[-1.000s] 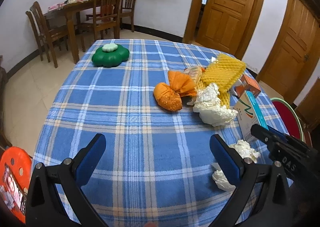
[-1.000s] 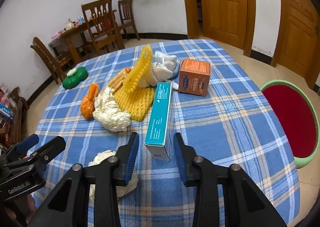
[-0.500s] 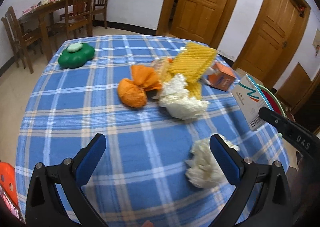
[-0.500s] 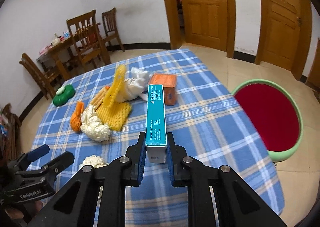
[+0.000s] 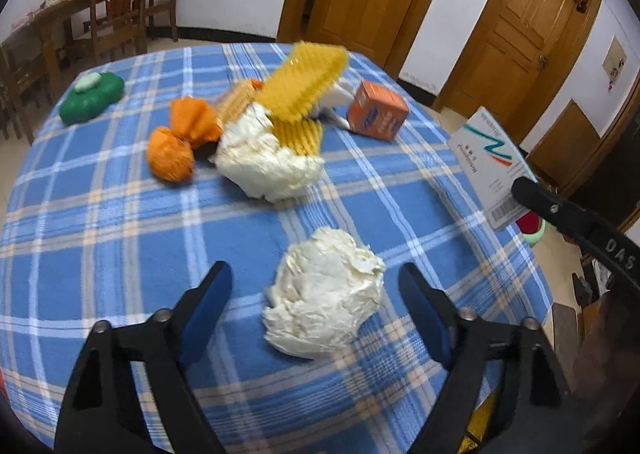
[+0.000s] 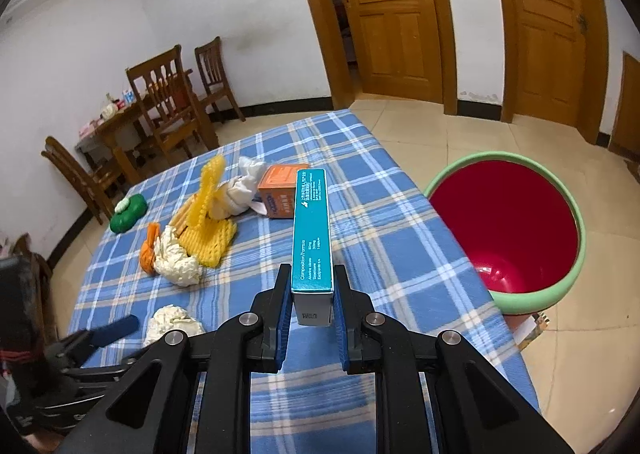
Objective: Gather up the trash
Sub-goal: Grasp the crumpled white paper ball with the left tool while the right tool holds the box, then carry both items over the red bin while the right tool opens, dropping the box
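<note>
A crumpled white paper wad (image 5: 326, 296) lies near the front of the blue plaid tablecloth (image 5: 100, 214), between the fingers of my left gripper (image 5: 316, 306). Its jaws are closing, with a gap still on both sides of the wad. My right gripper (image 6: 310, 308) is shut on a long teal and white carton (image 6: 312, 230), held up above the table; the same carton (image 5: 490, 158) shows at the right of the left wrist view. Farther back lie a bigger white wad (image 5: 264, 158), yellow foam netting (image 5: 304, 88), orange wrapping (image 5: 180, 138) and an orange box (image 5: 376, 116).
A round bin (image 6: 508, 230) with a green rim and red inside stands on the floor right of the table. A green lidded dish (image 5: 92, 98) sits at the table's far left. Wooden chairs (image 6: 168, 106) and a side table stand by the far wall, doors behind.
My left gripper has swung right and now straddles the small white wad, its fingers narrower. My right gripper closed on the carton, lifted it off the cloth and swung toward the bin.
</note>
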Tool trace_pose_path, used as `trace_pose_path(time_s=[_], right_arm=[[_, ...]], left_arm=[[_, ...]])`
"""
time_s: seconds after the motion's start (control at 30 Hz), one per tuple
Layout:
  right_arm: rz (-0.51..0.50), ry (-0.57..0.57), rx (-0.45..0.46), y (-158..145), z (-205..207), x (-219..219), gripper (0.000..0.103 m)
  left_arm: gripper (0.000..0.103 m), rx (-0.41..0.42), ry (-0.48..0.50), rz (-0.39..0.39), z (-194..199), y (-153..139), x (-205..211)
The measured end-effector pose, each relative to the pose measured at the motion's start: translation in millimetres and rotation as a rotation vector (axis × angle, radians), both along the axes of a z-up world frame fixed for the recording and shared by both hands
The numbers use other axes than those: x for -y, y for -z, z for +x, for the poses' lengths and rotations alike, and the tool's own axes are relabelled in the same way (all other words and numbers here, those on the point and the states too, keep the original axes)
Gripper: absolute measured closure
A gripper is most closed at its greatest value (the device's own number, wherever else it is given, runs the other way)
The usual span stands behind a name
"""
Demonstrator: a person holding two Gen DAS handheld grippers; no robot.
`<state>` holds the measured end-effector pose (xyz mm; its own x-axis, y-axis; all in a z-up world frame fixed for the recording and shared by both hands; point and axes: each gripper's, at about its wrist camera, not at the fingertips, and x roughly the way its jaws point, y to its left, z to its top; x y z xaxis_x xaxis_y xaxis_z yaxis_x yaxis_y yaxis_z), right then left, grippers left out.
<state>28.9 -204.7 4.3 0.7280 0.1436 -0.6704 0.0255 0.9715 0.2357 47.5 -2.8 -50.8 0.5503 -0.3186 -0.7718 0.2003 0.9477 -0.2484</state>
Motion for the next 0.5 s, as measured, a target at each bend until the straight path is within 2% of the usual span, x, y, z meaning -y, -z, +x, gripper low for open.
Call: trace_pose_path(time_s=[0.17,0.27,0.5], right_arm=[[0.023,0.009,0.010,2,-4,11,0.084],[0.032,0.019,0.019,2,-8,19,0.084],[0.042,0.050,0.026,2,-10,36,0.084]], left_arm=[[0.049,-0.042,0.004,0.001,5,9,8],[0.057,-0.030,0.005,0.001,6,11,11],[0.060,0.008,0.036,-0.024,6,2,16]])
